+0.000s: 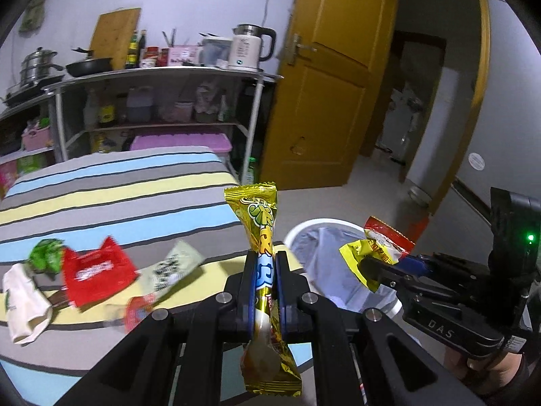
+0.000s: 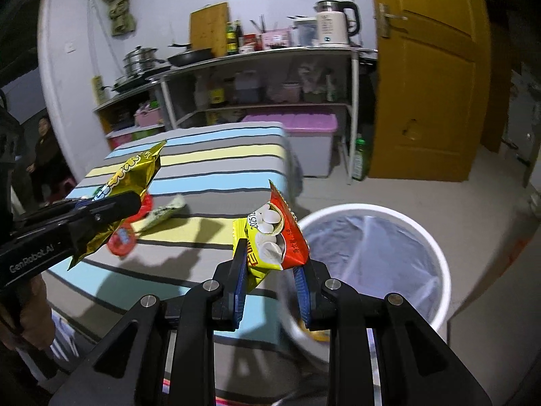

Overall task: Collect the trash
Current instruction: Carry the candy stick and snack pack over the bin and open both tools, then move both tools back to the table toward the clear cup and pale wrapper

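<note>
Striped bedding in grey, blue and yellow (image 1: 111, 199) covers the work surface, with a metal kitchen rack (image 1: 162, 77) and a yellow-brown wooden door (image 1: 324, 77) behind it. Beside the bed stands a white round bin lined with a clear plastic bag (image 2: 439, 257).

I see my left gripper (image 1: 266, 267) clamped tight on a long gold foil snack wrapper (image 1: 260, 233), which stands upright between the blue pads and hangs out below them as well.

My right gripper (image 2: 270, 264) has its fingers partly apart; a red and yellow snack packet (image 2: 270, 237) sits between them, pressed against the left pad. Whether the right pad touches it I cannot tell. From the left camera this packet hangs over the bin's opening.

Trash lying on the bedding: a flat red wrapper (image 1: 96, 270), a pale printed wrapper (image 1: 172, 267), a crumpled green wrapper (image 1: 45, 253), a white crumpled packet (image 1: 23, 304) and a small round red lid (image 1: 137, 311). All lie near one another, well apart from the bin.
</note>
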`<act>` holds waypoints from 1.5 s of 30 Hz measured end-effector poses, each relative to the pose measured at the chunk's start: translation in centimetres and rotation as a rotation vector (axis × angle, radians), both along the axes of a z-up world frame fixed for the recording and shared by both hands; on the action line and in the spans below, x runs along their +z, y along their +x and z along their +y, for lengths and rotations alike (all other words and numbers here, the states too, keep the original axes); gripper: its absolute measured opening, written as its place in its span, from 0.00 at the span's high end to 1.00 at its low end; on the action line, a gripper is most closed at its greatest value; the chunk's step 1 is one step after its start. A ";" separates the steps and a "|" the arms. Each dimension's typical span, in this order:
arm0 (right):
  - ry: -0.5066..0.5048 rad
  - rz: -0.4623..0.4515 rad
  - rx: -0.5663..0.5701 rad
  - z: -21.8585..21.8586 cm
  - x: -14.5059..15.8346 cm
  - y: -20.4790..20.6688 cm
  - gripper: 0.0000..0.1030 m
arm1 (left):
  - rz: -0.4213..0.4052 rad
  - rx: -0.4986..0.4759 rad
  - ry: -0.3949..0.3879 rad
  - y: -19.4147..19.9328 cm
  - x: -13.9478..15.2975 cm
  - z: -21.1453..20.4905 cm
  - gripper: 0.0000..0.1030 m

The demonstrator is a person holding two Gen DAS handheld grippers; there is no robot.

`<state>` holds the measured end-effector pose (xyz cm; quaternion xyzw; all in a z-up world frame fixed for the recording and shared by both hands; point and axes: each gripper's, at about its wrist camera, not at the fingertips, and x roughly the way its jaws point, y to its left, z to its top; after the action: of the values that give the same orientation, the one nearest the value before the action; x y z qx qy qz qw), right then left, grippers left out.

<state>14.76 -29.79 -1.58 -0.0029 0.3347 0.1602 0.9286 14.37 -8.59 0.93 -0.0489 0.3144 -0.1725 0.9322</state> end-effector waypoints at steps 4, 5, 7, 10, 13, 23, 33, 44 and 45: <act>0.001 0.010 -0.046 -2.1 -0.5 0.2 0.75 | 0.012 -0.042 0.003 0.9 -0.4 -2.2 0.91; 0.001 0.013 -0.056 -2.5 -0.6 0.3 0.75 | 0.014 -0.054 0.004 1.1 -0.5 -2.8 0.91; 0.003 0.020 -0.078 -3.5 -0.9 0.4 0.75 | 0.017 -0.073 0.007 1.5 -0.7 -3.8 0.91; 0.005 0.033 -0.101 -4.7 -1.4 0.7 0.75 | 0.024 -0.102 0.008 2.3 -1.1 -5.3 0.91; 0.006 0.044 -0.120 -5.8 -1.9 1.1 0.75 | 0.031 -0.126 0.010 2.9 -1.5 -6.7 0.91; 0.006 0.091 -0.174 -8.5 -3.4 2.3 0.74 | 0.070 -0.198 0.008 5.3 -3.4 -10.4 0.91; 0.005 0.094 -0.186 -8.6 -3.8 2.9 0.57 | 0.101 -0.205 -0.010 6.8 -5.0 -10.3 0.79; 0.010 0.050 -0.152 -7.4 -2.4 1.7 0.57 | 0.068 -0.161 -0.027 5.7 -3.9 -8.0 0.75; 0.010 0.045 -0.146 -7.2 -2.2 1.6 0.57 | 0.062 -0.153 -0.027 5.5 -3.7 -7.7 0.75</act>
<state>16.35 -37.03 -3.83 0.0297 0.3541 0.0937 0.9300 19.84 -16.27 -2.79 -0.0427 0.3435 -0.2461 0.9053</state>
